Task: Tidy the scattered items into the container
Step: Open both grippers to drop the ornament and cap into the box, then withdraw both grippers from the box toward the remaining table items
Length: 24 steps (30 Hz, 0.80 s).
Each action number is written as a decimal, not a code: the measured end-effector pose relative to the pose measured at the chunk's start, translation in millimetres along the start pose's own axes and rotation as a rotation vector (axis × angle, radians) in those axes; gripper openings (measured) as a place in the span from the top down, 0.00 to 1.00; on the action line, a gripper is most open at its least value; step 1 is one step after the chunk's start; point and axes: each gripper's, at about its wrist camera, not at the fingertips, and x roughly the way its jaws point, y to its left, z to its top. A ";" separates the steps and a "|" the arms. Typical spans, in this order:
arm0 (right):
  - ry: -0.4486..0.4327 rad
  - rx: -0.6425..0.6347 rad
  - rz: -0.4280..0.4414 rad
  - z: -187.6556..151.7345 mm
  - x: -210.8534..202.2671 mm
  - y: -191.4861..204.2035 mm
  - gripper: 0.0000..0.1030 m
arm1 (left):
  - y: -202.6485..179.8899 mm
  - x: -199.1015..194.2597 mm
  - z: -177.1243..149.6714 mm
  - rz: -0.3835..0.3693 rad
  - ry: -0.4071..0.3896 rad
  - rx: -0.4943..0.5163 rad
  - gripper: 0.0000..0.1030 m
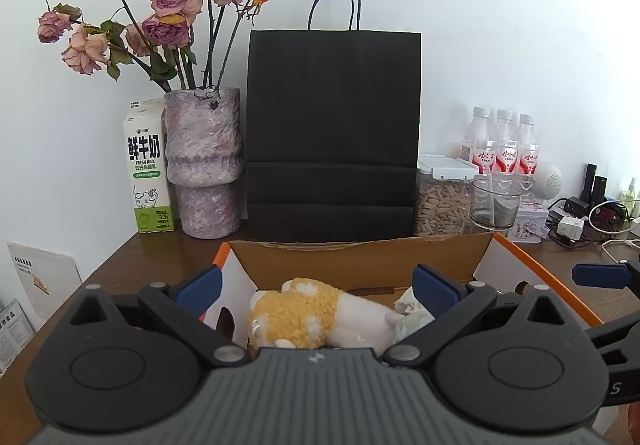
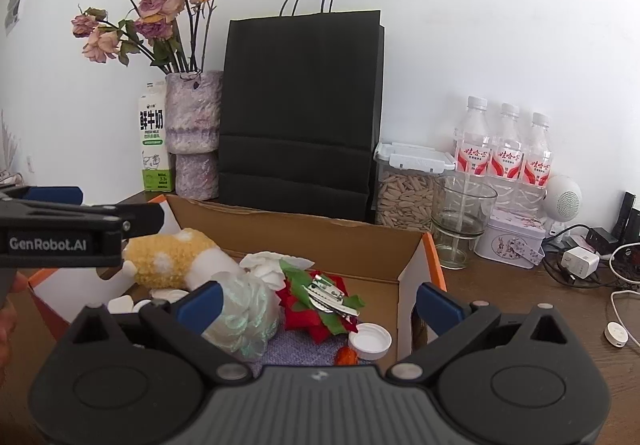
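Note:
An open cardboard box point(image 1: 360, 257) with orange edges stands on the brown table; it also shows in the right wrist view point(image 2: 304, 241). Inside lie a yellow and white plush toy point(image 1: 296, 313) point(image 2: 176, 257), a pale iridescent bundle point(image 2: 244, 309), white petals point(image 2: 272, 265), a red and green fabric flower with a metal clip point(image 2: 324, 301) and a white bottle cap point(image 2: 370, 341). My left gripper point(image 1: 318, 291) is open and empty above the box's left part. My right gripper point(image 2: 318, 303) is open and empty above the box's right part. The left gripper's side point(image 2: 64, 229) also shows in the right wrist view.
Behind the box stand a black paper bag point(image 1: 332, 133), a vase of dried roses point(image 1: 204, 161), a milk carton point(image 1: 148, 169), a jar of seeds point(image 1: 442, 201), a glass cup point(image 1: 496, 205), three water bottles point(image 1: 504, 145), a tin point(image 2: 512, 241), chargers and cables point(image 2: 580, 261).

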 end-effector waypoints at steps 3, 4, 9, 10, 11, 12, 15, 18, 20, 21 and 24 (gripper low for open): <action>-0.011 0.008 -0.004 0.4 -8.4 -1.6 0.00 | 2.3 -7.9 1.4 0.006 -0.011 -0.005 0.00; -0.015 0.011 -0.005 0.8 -11.9 -1.9 0.00 | 3.6 -11.1 2.2 0.006 -0.017 -0.009 0.00; -0.032 0.018 -0.006 -2.1 -33.6 0.3 0.00 | 8.2 -28.8 1.3 0.013 -0.030 -0.016 0.00; -0.033 0.017 -0.005 -3.8 -37.4 1.5 0.00 | 8.5 -31.4 0.1 0.014 -0.026 -0.015 0.00; -0.033 0.016 -0.006 -6.0 -41.4 2.6 0.00 | 8.7 -33.6 -1.2 0.015 -0.021 -0.013 0.00; -0.034 0.018 -0.007 -8.8 -45.8 3.8 0.00 | 9.2 -36.3 -3.0 0.015 -0.015 -0.013 0.00; -0.029 0.023 -0.009 -16.3 -57.2 6.5 0.00 | 11.7 -46.2 -9.3 0.014 -0.002 -0.022 0.00; -0.027 0.029 -0.012 -22.7 -67.9 7.7 0.00 | 15.3 -58.1 -14.3 0.015 0.003 -0.037 0.00; -0.025 0.035 -0.014 -27.5 -75.7 8.4 0.00 | 16.9 -66.4 -17.0 0.015 -0.002 -0.041 0.00; -0.023 0.039 -0.014 -29.7 -79.1 8.6 0.00 | 17.5 -71.0 -18.4 0.016 -0.003 -0.043 0.00; -0.014 0.049 -0.012 -37.2 -88.0 9.6 0.00 | 17.9 -81.3 -23.5 0.014 -0.004 -0.043 0.00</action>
